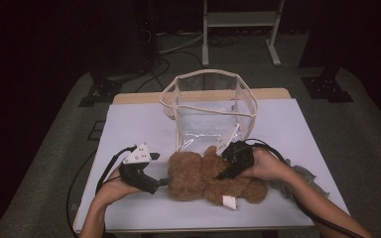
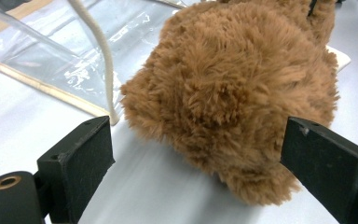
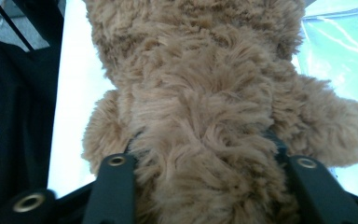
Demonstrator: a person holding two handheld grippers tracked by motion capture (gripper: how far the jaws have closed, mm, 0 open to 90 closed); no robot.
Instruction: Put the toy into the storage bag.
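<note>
**Teddy bear grabbed by one claw, other claw just parked next to it**

Teddy bear (image 1: pixel 213 176) is lying flat on the bench (image 1: pixel 139 124), pretty close to the person's edge, with a white tag (image 1: pixel 229 202) sticking out underneath. Right claw (image 1: pixel 226 173) comes down on its middle, and in the right gripper view both jaws are sunk into the fur, so it's got hold of the body. Left claw (image 1: pixel 164 182) sits at the bear's head end with jaws spread wide; the left gripper view shows the head between them, pads not pressing on it. Something grey and fuzzy (image 1: pixel 297 178) lies by the right forearm. Just behind the bear stands a clear plastic bag (image 1: pixel 208 109) with cream trim, mouth open upward.
</note>
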